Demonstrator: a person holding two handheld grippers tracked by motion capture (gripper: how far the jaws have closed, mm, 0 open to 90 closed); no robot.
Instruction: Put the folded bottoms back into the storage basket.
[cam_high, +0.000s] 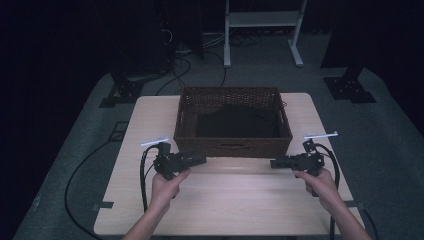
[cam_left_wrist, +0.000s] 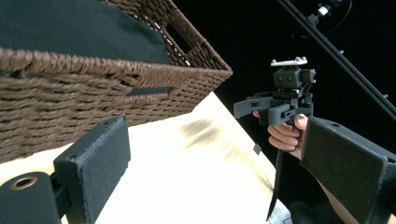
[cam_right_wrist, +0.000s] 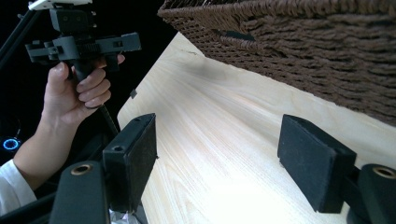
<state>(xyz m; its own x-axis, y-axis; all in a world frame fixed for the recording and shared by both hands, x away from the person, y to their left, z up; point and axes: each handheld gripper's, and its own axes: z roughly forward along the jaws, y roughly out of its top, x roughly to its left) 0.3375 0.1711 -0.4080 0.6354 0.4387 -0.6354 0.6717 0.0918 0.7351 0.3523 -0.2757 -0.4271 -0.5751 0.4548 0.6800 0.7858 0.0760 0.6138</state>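
Wicker basket (cam_high: 233, 142): mid-bench (cam_high: 225, 205), dark cloth (cam_high: 237, 122) inside | left hand-held gripper (cam_high: 200, 160): jaws apart, empty, near basket's front-left corner | right hand-held gripper (cam_high: 276, 163): jaws apart, empty, near front-right corner.

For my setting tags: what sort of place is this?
Probably a lab or studio set up for recording: a lone wooden table holding a wicker basket, cables across grey floor, stand bases and dark surroundings.

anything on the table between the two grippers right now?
Nothing: the high view shows bare tabletop between the left gripper and right gripper, both open and facing each other. The wicker basket sits just behind that stretch, not in it.
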